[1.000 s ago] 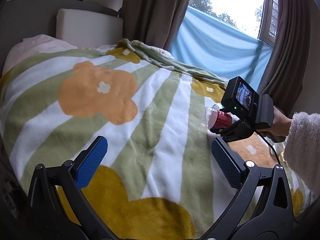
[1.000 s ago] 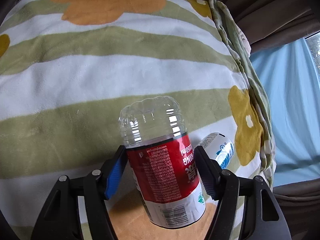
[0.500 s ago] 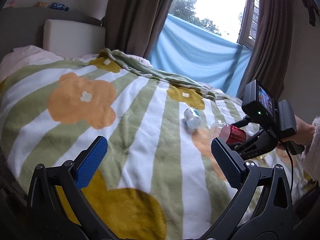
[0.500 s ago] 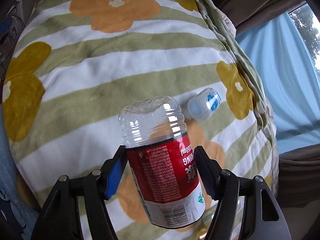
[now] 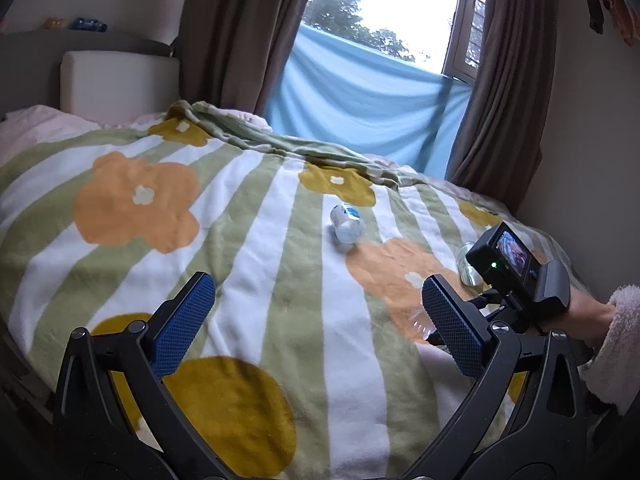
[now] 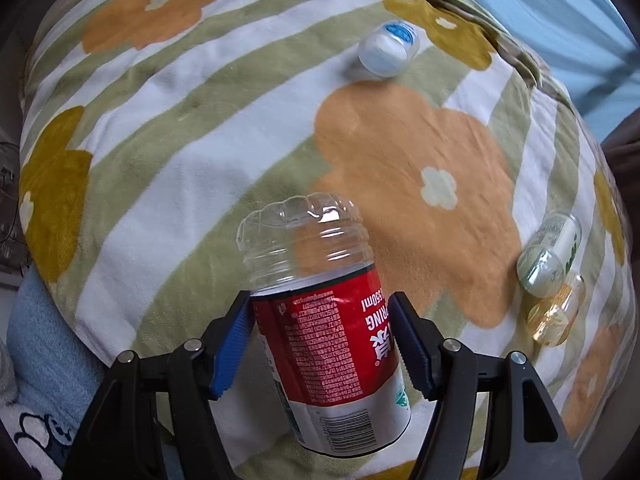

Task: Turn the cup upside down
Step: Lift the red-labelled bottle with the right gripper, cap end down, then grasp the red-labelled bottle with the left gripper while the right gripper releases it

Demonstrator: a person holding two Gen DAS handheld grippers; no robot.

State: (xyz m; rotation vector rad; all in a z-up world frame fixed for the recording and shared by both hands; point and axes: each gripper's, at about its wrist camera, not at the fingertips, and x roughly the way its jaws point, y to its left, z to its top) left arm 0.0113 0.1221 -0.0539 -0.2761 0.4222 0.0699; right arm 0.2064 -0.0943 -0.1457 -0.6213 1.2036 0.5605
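The cup (image 6: 328, 320) is a cut clear plastic bottle with a red label. My right gripper (image 6: 324, 344) is shut on its label and holds it above the flowered blanket (image 6: 192, 128), closed ribbed base pointing away, open end toward the camera. In the left wrist view only a clear bit of the cup (image 5: 420, 324) shows beside the right gripper's body (image 5: 516, 280). My left gripper (image 5: 316, 320) is open and empty above the blanket (image 5: 256, 248).
A white and blue cup (image 6: 388, 50) lies on its side farther up the bed; it also shows in the left wrist view (image 5: 346, 224). A clear green-labelled cup (image 6: 550, 256) and an amber one (image 6: 556, 310) lie at the right edge. Curtains (image 5: 232, 36) and blue cloth (image 5: 360, 108) are behind.
My right gripper has pulled back and lower toward the bed's near right side, still holding the cup. The two cups at the right edge came into view. The left view has drawn back.
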